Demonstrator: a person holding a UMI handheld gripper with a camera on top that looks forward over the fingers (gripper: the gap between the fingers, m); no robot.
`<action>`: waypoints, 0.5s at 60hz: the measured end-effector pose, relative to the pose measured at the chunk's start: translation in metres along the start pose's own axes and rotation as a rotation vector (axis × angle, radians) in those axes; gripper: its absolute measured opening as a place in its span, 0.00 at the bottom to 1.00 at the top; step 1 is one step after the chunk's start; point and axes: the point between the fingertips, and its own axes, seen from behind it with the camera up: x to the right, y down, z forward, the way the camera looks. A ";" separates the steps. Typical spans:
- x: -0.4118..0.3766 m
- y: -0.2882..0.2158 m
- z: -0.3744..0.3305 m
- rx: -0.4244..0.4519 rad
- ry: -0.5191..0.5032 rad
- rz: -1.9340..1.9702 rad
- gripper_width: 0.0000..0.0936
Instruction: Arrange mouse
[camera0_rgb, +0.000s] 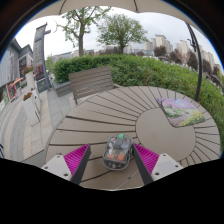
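A: Gripper (112, 160) nearest, 2 fingers spread wide, pink pads (76, 157) facing inward. Holding anything?

B: No. Mouse (117, 151) sits btwn the fingers, resting on the table (100, 115), w/ a gap on each side. Neither pad touches it. Looks like a see-through shell w/ green and red bits inside, can't tell more.

A: Table?

B: Round, slatted wood, boards fanning out from a plain centre disc (158, 132). Mouse is at the near edge, well short of the disc.

A: Anything else on it?

B: Mat (183, 110) w/ a flowery print, far right side of the table, well apart from the mouse.

A: Beyond the table?

B: Slatted bench (91, 83) just past the far left edge. Paved walkway (20, 125) on the left. Behind the bench a long green hedge (140, 70) runs to the right. Farther still, 2 trees (122, 30), some buildings (170, 45), grey sky.
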 end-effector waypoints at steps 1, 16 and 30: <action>-0.001 -0.001 0.002 -0.002 -0.003 -0.002 0.92; 0.000 -0.007 0.015 -0.024 0.005 -0.044 0.79; 0.011 -0.020 0.005 -0.051 0.006 -0.080 0.41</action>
